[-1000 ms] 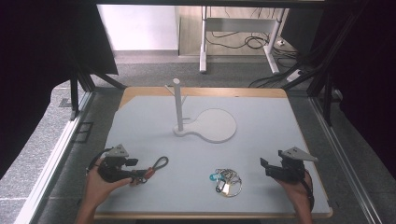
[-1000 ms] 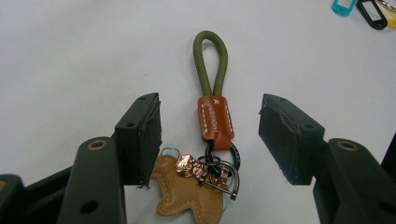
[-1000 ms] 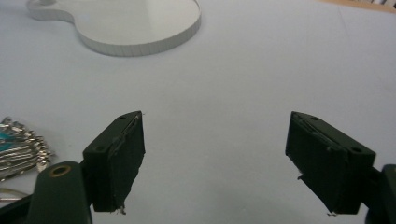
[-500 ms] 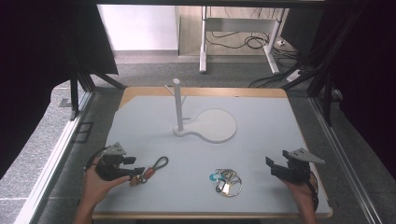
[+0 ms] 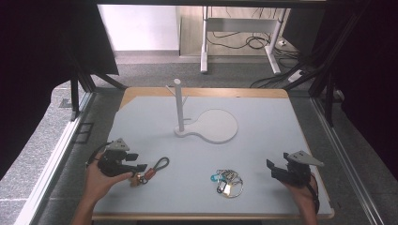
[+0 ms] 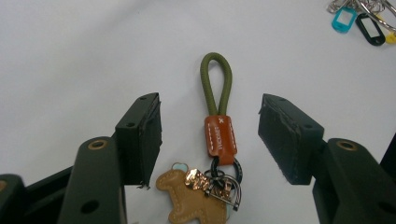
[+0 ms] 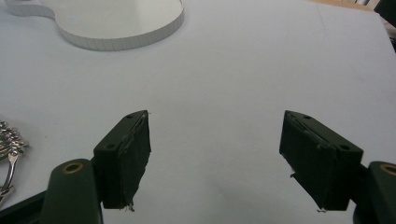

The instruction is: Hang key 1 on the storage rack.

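The left gripper (image 6: 210,135) is released, its jaws at both sides of the keychain (image 6: 218,135). The keychain's long axis points away, probably to the far right. The right gripper (image 7: 215,158) is released too, well apart.

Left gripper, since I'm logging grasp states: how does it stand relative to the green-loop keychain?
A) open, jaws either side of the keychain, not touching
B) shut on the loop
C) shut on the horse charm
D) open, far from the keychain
A: the left gripper has its jaws spread, with the green-loop keychain lying on the table between them, clear gaps on both sides.
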The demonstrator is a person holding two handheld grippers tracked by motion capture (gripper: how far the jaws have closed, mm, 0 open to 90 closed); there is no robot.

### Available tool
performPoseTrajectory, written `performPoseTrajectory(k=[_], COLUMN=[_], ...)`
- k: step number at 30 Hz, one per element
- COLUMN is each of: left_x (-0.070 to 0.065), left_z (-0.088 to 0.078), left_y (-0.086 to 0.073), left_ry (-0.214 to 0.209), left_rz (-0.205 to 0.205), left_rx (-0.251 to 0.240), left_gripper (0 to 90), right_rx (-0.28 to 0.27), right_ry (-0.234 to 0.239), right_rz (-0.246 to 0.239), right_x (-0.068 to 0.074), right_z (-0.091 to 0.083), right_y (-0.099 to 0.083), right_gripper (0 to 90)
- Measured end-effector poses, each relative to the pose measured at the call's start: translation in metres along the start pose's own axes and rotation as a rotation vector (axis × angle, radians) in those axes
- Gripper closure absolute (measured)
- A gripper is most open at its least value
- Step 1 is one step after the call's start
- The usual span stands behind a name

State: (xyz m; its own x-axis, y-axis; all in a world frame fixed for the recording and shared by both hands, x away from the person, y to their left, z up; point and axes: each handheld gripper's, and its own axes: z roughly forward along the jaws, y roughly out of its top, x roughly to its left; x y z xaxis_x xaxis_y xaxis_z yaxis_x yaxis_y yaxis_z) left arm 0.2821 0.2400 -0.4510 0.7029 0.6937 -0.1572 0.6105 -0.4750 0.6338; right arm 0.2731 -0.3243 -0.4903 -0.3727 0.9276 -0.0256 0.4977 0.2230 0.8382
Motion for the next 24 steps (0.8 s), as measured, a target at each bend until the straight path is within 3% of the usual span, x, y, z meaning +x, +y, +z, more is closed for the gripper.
performPoseTrajectory(k=[9, 17, 24], left_x=[-0.008, -0.011, -0.014], left_z=[-0.008, -0.009, 0.005], left_y=[0.020, 0.023, 0.031], left_ry=[-0.026, -0.045, -0.038], left_rz=[0.066, 0.070, 0.074], left_rx=[0.068, 0.107, 0.173], left_gripper=[39.9, 40.8, 40.7], right_rx=[0.003, 0.000, 0.031], right_ry=[-0.001, -0.015, -0.038], right_rz=[-0.006, -0.021, -0.037], right_x=[0.001, 0.004, 0.006], right_z=[-0.002, -0.005, -0.002], right_y=[-0.002, -0.002, -0.004], right_gripper=[25.5, 25.9, 26.2])
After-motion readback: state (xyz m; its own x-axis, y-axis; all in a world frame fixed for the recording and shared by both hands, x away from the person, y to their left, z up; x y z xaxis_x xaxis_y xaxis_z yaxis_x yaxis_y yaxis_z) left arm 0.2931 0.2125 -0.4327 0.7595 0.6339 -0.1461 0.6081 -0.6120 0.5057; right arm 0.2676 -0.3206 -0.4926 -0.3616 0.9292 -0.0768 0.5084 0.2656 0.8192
